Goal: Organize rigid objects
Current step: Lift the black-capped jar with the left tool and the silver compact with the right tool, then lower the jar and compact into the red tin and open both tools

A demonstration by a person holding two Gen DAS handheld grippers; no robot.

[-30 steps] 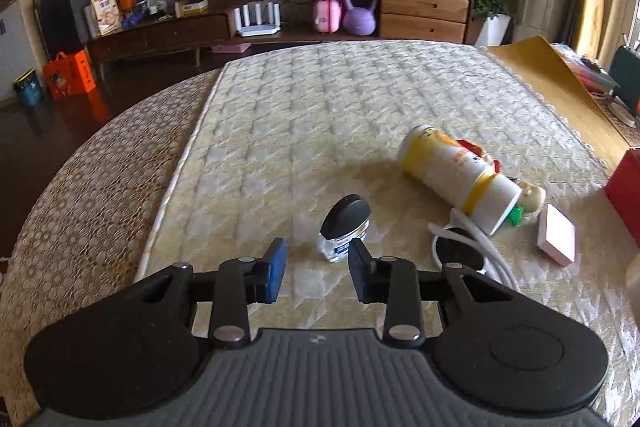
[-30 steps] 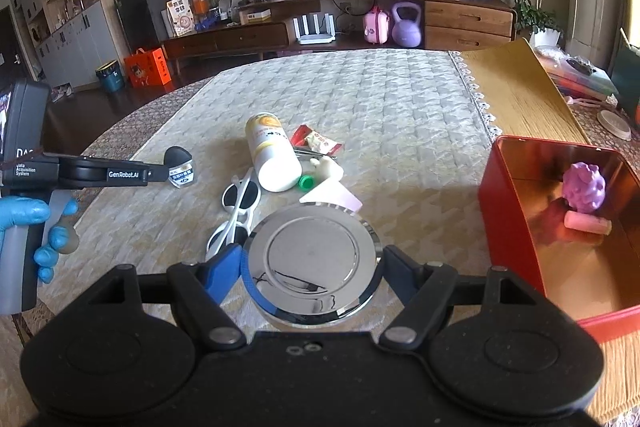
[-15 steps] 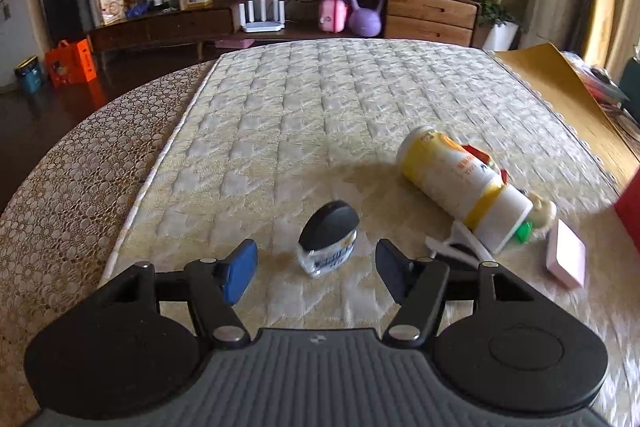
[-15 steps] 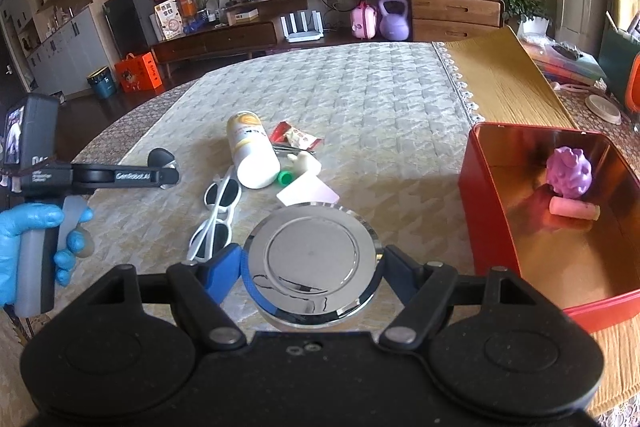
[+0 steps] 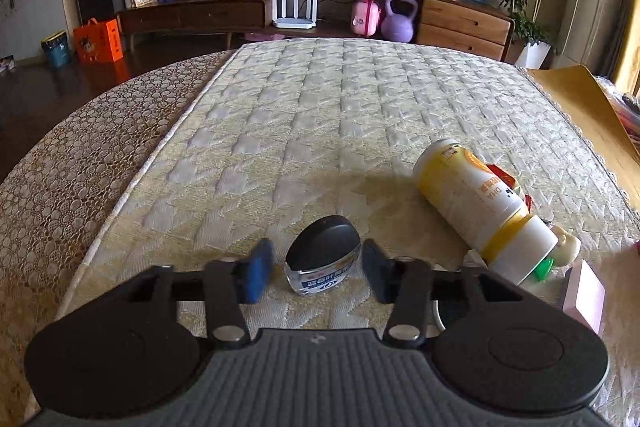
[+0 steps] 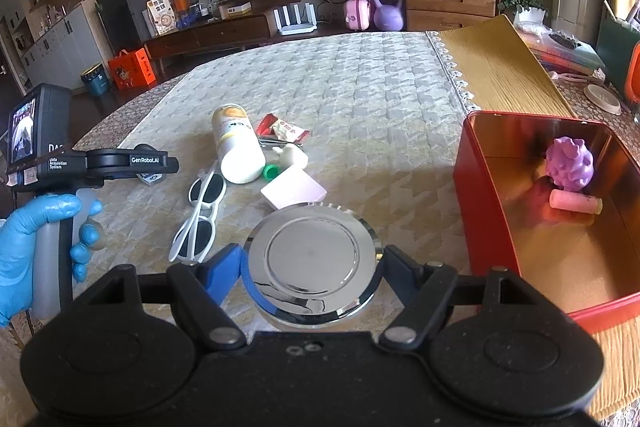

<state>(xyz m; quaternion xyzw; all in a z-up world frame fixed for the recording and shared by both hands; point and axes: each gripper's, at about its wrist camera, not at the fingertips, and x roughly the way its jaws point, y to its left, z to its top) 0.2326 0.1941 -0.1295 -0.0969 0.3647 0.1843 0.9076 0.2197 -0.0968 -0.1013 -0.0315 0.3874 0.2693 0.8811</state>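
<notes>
Jar [image 5: 323, 255] between closing left claw [image 5: 318, 273] pads, untouched, right claw [image 6: 310, 269] clamping silver disc [image 6: 312, 261]

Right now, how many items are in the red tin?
2. A purple figure stands toward the far right side of the red tin; a pink cylinder lies just in front of it. The near wall hides some floor, so more could be there.

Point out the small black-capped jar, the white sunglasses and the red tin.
small black-capped jar [image 5: 323, 241], left wrist view, on its black cap.
white sunglasses [image 6: 200, 215], right wrist view, on the bridge between the lenses.
red tin [image 6: 482, 205], right wrist view, on its near left wall.
</notes>
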